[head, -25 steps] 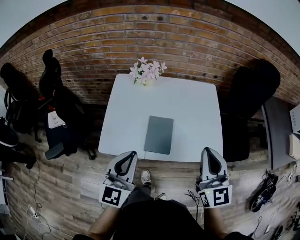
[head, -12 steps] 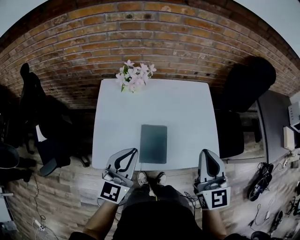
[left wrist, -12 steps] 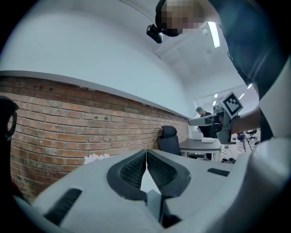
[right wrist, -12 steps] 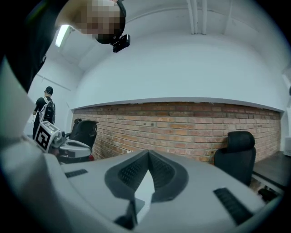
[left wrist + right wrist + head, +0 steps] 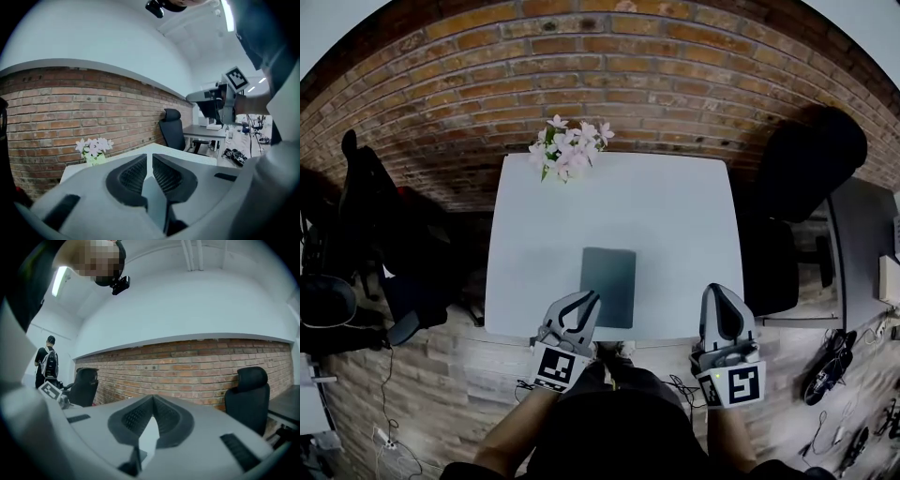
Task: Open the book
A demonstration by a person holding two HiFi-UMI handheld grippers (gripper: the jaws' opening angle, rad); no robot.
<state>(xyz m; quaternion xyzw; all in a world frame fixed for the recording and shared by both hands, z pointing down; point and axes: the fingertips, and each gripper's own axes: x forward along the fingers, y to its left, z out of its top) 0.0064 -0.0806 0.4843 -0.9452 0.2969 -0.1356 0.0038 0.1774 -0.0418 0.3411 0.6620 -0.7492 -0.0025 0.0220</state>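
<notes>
A closed dark grey-green book lies flat on the white table, near its front edge. In the head view my left gripper is shut, and its tips sit at the book's near left corner; whether they touch the cover is unclear. My right gripper is also shut and hovers off the table's near right corner, well apart from the book. In the left gripper view the jaws stand together with only a thin slit. The right gripper view shows its jaws meeting at the tips, with nothing between them.
A pot of pale pink flowers stands at the table's far left edge, against a brick wall. A black office chair is at the right, dark chairs at the left. Cables lie on the wooden floor.
My left gripper has swung right and down, from off the table's near left edge to the book's near left corner. The right gripper has crept forward a little. Both stayed shut.
</notes>
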